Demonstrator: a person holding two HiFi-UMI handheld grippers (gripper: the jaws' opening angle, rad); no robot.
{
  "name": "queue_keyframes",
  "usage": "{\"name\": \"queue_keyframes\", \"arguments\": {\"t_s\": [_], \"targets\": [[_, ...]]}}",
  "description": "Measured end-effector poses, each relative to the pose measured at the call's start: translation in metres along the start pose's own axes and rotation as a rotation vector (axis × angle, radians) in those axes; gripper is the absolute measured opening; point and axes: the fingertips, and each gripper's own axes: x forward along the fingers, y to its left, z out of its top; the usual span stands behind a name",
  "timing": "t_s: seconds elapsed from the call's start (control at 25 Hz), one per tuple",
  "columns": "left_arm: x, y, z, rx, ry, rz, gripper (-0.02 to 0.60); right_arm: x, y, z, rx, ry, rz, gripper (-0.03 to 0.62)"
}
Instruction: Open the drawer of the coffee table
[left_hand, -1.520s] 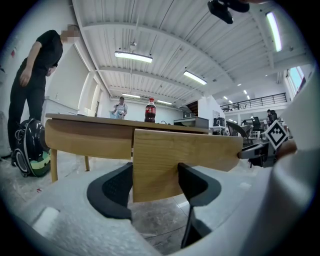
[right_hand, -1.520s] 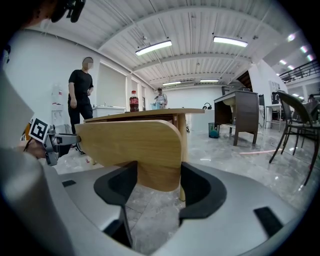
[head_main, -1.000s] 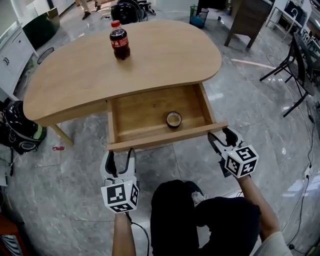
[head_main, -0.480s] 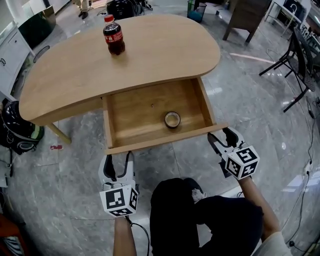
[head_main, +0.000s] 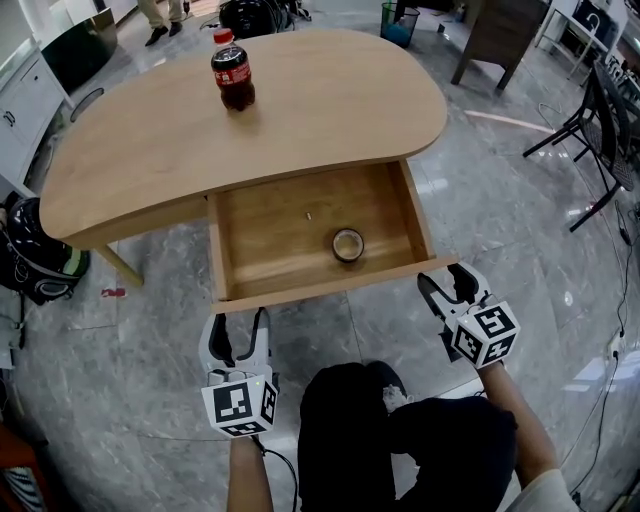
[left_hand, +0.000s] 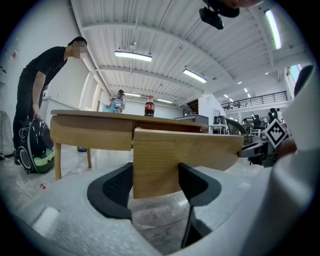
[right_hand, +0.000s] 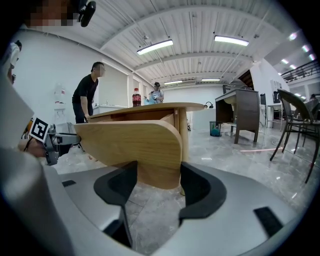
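From above I see the pale wooden drawer (head_main: 290, 240) standing open under the bean-shaped tabletop (head_main: 320, 110), with a small round object (head_main: 347, 244) inside. The gripper views show only its flat front, one corner rounded. My left gripper (head_main: 237, 326) and right gripper (head_main: 447, 284) sit just below that front, fingers spread, gripping nothing.

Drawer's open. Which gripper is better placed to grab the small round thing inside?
Right, probably. The small round object lies right of centre in the open wooden drawer, nearer the right gripper, whose jaws stand apart. The left gripper sits by the front's left end, farther.
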Motion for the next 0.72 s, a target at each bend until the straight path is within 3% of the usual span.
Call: {"name": "queue_keyframes", "arguments": {"t_s": [0.24, 0.36, 0.44, 0.72], "targets": [[0.0, -0.002, -0.002, -0.005, 0.052, 0.005, 0.275, -0.005, 0.0, -0.002, -0.049, -0.019, 0.013, 0.27], [0.001, 0.0, -0.005, -0.003, 0.128, 0.019, 0.275, -0.004, 0.0, -0.001, -0.115, 0.039, 0.055, 0.27], [-0.002, 0.002, -0.002, 0.003, 0.193, 0.028, 0.275, -0.007, -0.001, 0.006, -0.095, 0.071, 0.065, 0.268], [-0.031, -0.004, 0.077, -0.011, 0.324, 0.058, 0.275, -0.046, 0.012, 0.053, 0.016, 0.173, 0.067, 0.267]]}}
